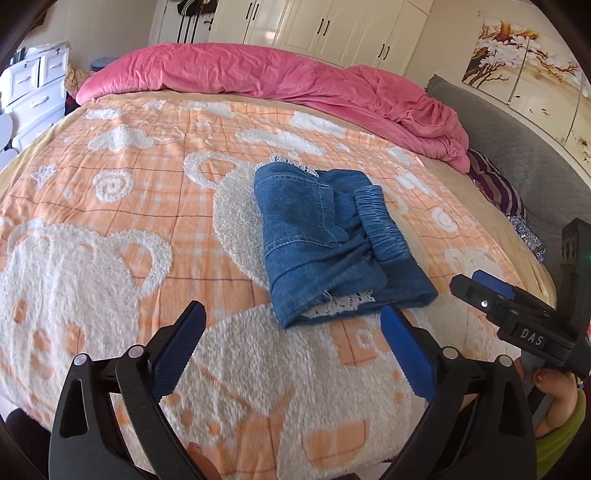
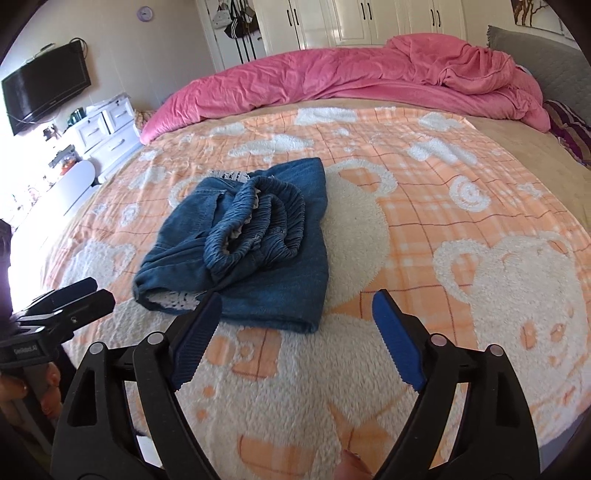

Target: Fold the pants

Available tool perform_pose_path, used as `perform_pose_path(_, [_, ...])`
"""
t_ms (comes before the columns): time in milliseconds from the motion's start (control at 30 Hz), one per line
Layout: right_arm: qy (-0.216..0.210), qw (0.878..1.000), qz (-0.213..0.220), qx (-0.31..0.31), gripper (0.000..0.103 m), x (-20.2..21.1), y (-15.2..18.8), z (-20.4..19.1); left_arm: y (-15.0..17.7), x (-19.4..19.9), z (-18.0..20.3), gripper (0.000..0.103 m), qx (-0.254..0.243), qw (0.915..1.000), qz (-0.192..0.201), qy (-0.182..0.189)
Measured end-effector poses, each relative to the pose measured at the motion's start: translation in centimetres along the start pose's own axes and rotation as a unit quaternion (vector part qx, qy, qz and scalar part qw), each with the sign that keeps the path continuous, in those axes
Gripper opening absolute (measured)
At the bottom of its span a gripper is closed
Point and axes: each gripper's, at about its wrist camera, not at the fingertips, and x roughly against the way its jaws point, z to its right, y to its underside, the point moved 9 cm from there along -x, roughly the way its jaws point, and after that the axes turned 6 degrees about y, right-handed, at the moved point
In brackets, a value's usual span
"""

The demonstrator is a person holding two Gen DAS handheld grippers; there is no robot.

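Bed covered by an orange-and-white plaid blanket (image 1: pixel 155 192) with fleecy bear shapes; pink duvet (image 1: pixel 258 74) bunched along the far edge, grey headboard (image 1: pixel 517 155) at the right end. White wardrobe doors (image 1: pixel 332 29) behind the bed in both views. Left wrist view alone shows the floral wall panels (image 1: pixel 524 62) above the headboard; right wrist view alone shows the wall-mounted TV (image 2: pixel 48 85), a small round clock (image 2: pixel 144 13) and more of the white dresser (image 2: pixel 107 129). Denim pants (image 2: pixel 243 243) lie folded into a compact bundle on the blanket, near the middle of the bed, over a white bear patch. Right wrist view shows the gathered elastic waistband (image 2: pixel 258 221) on top, with its opening visible; left wrist view shows it only side-on, plus white lace trim (image 1: pixel 340 302) at the near edge. Left gripper (image 1: pixel 291 347): blue pads wide apart, nothing between them, near edge of the bundle just beyond the right pad. Right gripper (image 2: pixel 293 343): fingers spread, empty, left pad overlapping the bundle's near edge in the picture; contact cannot be told.
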Motion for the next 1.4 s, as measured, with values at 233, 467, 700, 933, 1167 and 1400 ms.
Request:
perform_pose_path(233, [-0.005, 1.000, 0.025, 0.010, 0.086, 3.0, 0.4, -0.7, 0.9, 1.5, 1.1, 0.098, -0.009, 0.9999, 0.005, -0.002])
perform_pose_path(467, [-0.007, 0.999, 0.026, 0.020, 0.088, 4.5, 2.0, -1.1, 1.7, 2.7, 1.7, 0.098, -0.015, 0.9998, 0.012, -0.006])
perform_pose_path(700, [-0.006, 0.999, 0.035, 0.025, 0.091, 5.9, 2.8, -1.5, 2.5, 4.2, 2.2, 0.098, -0.015, 0.9997, 0.017, -0.002])
perform_pose_path(933, [-0.005, 0.998, 0.050, 0.026, 0.093, 7.3, 3.2, -1.5, 2.8, 5.5, 2.7, 0.098, -0.021, 0.9995, 0.024, -0.004])
perform_pose_path(1167, [-0.006, 0.997, 0.067, 0.023, 0.094, 8.7, 3.3, -1.4, 3.2, 6.4, 3.1, 0.098, -0.027, 0.9992, 0.029, -0.007])
perform_pose_path(1400, [0.001, 0.996, 0.085, 0.021, 0.094, 9.8, 3.2, -1.0, 4.0, 7.3, 3.0, 0.098, -0.026, 0.9989, 0.036, -0.015])
